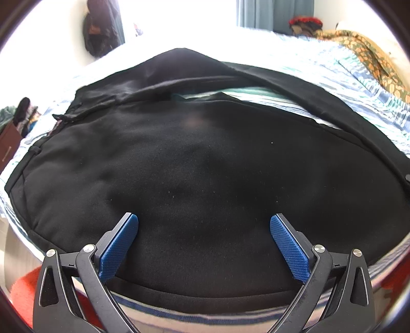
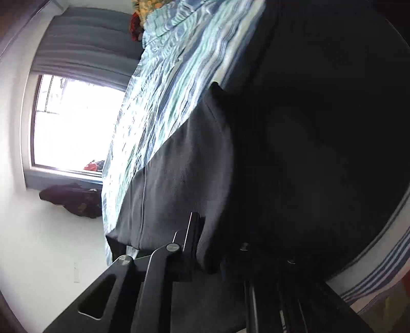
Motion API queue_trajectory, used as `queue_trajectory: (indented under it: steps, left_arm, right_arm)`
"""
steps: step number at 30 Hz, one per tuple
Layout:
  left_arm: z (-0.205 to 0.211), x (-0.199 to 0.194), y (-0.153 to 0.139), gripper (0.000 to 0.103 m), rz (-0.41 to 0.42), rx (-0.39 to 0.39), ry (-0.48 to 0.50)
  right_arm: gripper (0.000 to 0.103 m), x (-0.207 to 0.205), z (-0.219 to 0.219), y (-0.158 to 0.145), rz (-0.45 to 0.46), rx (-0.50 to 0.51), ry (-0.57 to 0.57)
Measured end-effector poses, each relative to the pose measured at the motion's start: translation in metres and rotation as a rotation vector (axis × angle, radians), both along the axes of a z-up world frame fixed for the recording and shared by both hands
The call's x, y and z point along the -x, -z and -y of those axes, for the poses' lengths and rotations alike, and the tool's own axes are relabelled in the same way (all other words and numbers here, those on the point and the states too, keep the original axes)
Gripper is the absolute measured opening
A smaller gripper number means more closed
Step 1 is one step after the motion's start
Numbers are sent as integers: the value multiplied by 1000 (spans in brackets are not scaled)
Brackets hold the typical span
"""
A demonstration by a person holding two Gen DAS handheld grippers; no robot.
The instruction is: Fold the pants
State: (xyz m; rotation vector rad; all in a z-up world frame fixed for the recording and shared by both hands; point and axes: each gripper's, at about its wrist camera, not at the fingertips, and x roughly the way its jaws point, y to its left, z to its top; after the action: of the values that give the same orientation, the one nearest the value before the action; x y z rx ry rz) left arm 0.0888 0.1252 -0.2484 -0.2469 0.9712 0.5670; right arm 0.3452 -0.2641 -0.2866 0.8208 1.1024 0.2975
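Where pants (image 1: 205, 164) sprawl — striped bedspread (image 1: 333, 74).

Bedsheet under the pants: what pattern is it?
The bedsheet has blue, teal and white stripes, clearest in the right wrist view beside the black pants.

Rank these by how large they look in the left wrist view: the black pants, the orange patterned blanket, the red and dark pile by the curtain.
1. black pants, filling most of the picture
2. orange patterned blanket
3. red and dark pile

The blanket and the pile lie farther from the camera, so their real sizes stay unsure.
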Motion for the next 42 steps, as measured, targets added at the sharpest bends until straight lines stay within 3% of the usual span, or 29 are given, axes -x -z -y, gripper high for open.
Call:
queue_trajectory:
  steps: [1,7,10,15,18,19,20,21,22,24,27,30,33,36,38,40,42]
  left_arm:
    - [-7,-4,-10,102,9,50,18]
    - [-81,-49,-90,102,287,366,44]
    - [-123,-84,-94,102,345,515,27]
    - [-174,-106,-75,102,332,590,-107]
    - [-188,-107,-70,101,278,577,-159]
    - [-191,-107,-68,97,258,566,-169]
    - [-193,-106,-67,86,241,548,-178]
    - [-193,-107,-65,37,214,531,-181]
    - [-193,-109,-60,5,164,513,-193]
    - [-196,-106,-59,4,164,505,-215]
    - [-195,-92,-103,4,314,482,-237]
    - [-181,-60,-174,5,491,397,-231]
    - [-158,-16,-204,8,523,262,-201]
    - [-123,19,-162,10,413,248,-189]
    - [-96,24,-101,10,283,301,-176]
    - [-75,26,-44,10,151,372,-169]
    - [-60,28,-13,8,104,416,-187]
  right_arm:
    - [13,-1,-4,-14,50,15,-52]
    - [13,14,-10,-135,392,-38,-348]
    - [12,33,-7,-181,507,-76,-462]
    - [12,74,13,-215,603,-92,-579]
    - [12,90,28,-221,621,-97,-660]
    - [12,94,34,-220,627,-96,-683]
    - [12,92,40,-216,621,-93,-695]
    - [12,91,49,-211,602,-91,-694]
    - [12,83,56,-204,574,-79,-678]
    - [12,58,61,-191,523,-14,-640]
    - [12,0,48,-188,522,148,-595]
    - [12,-44,42,-224,625,137,-545]
    - [12,-56,40,-252,699,133,-563]
    - [12,-68,52,-219,557,165,-581]
    - [12,-73,67,-165,394,217,-565]
    - [13,-74,77,-106,223,364,-562]
    - [13,-71,83,-58,85,464,-564]
